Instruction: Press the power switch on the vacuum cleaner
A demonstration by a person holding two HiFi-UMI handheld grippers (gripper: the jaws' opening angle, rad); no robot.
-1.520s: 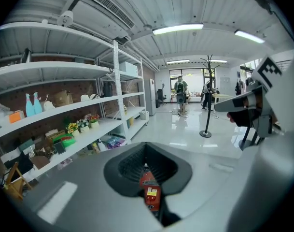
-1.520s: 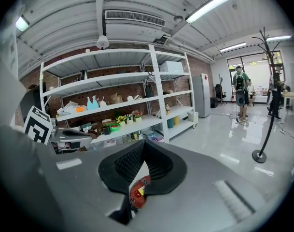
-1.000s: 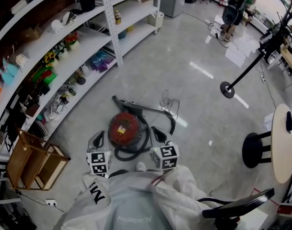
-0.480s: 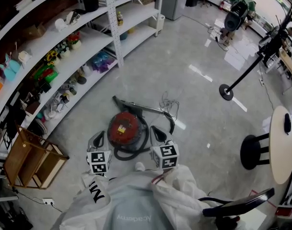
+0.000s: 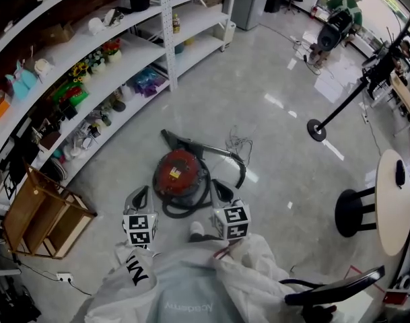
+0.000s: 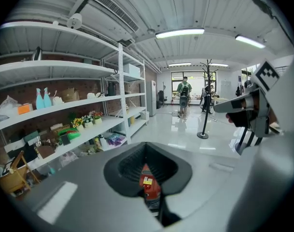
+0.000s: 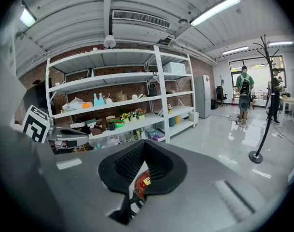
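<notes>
The round red vacuum cleaner (image 5: 180, 173) sits on the floor (image 5: 279, 133) just ahead of the left gripper (image 5: 141, 192) and right gripper (image 5: 217, 185), both jaws pressed together, holding nothing.

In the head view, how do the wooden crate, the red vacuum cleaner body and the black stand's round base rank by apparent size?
Largest to smallest:
wooden crate
vacuum cleaner body
stand base
The base lies farther from the camera, so its real size is unsure.
</notes>
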